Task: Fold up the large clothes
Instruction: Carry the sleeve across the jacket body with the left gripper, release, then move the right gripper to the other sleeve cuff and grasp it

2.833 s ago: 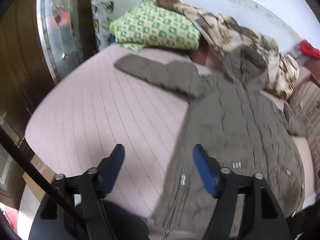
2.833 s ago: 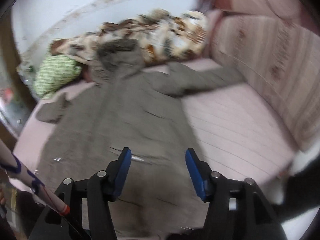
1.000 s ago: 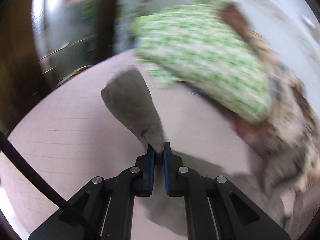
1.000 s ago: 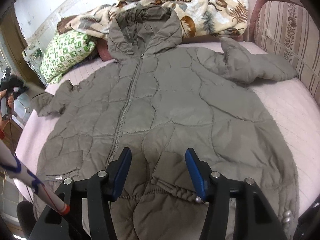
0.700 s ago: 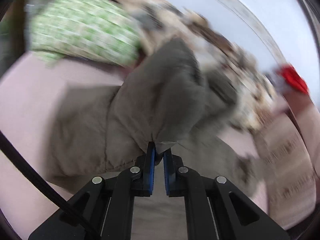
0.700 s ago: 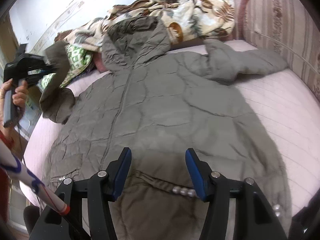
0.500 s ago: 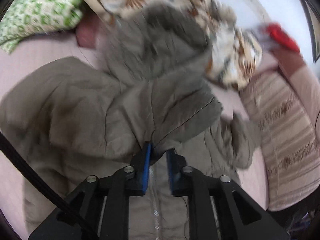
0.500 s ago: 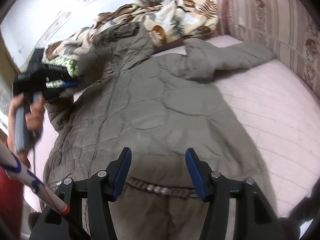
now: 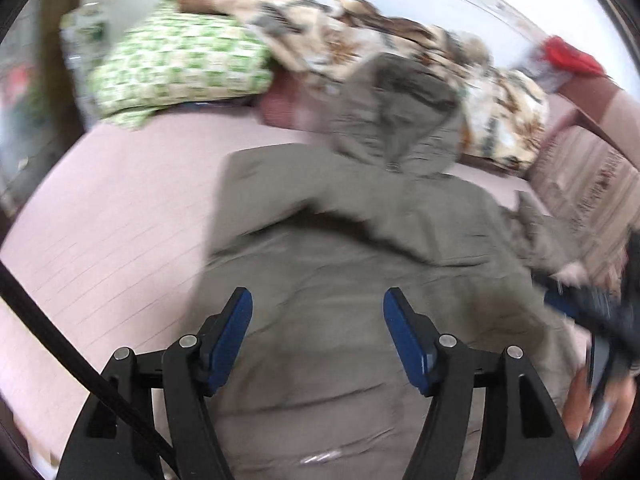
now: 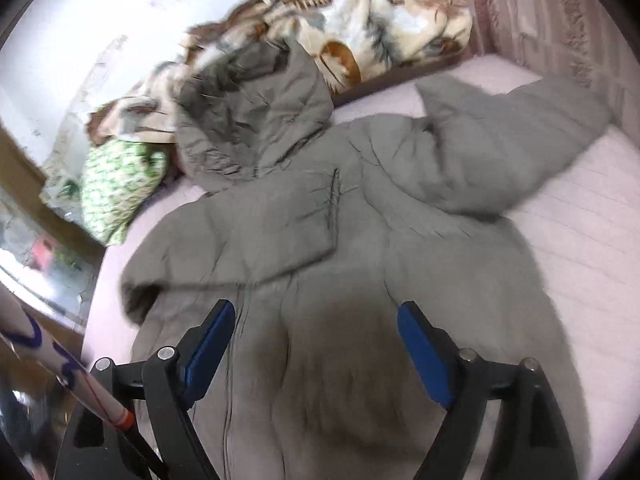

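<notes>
Grey-green quilted jacket lay flat on the pink bed, its left sleeve apparently just dropped across the chest by the left gripper, now spread like the right gripper, leaving the far-right sleeve unfolded.

Pink bed; jacket, pillow, blanket atop

In the left wrist view the coat is smeared by motion blur, its hem cut off at six o'clock behind the left tongs. At four o'clock the right tongs and the hand holding them are streaked, their jaws unreadable. In the right wrist view the coat's lower part runs off the edge at six o'clock.
</notes>
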Demonstrator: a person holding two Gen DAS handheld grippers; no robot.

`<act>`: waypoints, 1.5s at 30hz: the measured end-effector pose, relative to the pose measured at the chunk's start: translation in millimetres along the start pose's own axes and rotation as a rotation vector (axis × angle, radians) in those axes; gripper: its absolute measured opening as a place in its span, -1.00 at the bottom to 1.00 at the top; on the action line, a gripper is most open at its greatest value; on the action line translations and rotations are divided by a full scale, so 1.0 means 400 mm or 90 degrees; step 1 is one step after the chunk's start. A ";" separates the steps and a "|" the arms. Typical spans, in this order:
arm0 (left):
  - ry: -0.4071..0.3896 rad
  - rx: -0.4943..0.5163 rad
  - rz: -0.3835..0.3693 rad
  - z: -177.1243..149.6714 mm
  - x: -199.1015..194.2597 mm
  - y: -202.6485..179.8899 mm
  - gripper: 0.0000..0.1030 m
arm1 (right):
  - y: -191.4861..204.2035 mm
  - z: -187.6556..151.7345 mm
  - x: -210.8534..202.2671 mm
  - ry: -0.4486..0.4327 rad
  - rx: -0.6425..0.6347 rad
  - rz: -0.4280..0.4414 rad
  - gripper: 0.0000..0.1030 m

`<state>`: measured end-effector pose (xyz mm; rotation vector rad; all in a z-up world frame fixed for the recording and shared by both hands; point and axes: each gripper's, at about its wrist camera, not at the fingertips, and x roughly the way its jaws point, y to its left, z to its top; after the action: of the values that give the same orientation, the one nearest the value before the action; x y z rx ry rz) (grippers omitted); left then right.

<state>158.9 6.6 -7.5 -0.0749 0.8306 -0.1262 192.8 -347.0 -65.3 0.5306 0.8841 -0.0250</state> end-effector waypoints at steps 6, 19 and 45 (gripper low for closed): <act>-0.007 -0.043 0.086 -0.129 -0.003 0.080 0.30 | 0.000 0.083 0.217 0.055 0.010 -0.067 0.47; 0.032 0.000 0.095 -0.214 0.011 0.057 0.30 | 0.005 0.151 0.187 0.016 -0.144 -0.298 -0.42; 0.050 0.013 -0.048 -0.214 -0.196 -0.111 0.32 | -0.326 0.097 -0.168 -0.082 0.042 -0.186 0.27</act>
<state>39.6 -27.6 -2.6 -0.0820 0.9058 -0.2103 147.4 -491.1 -51.8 0.4521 0.8307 -0.3515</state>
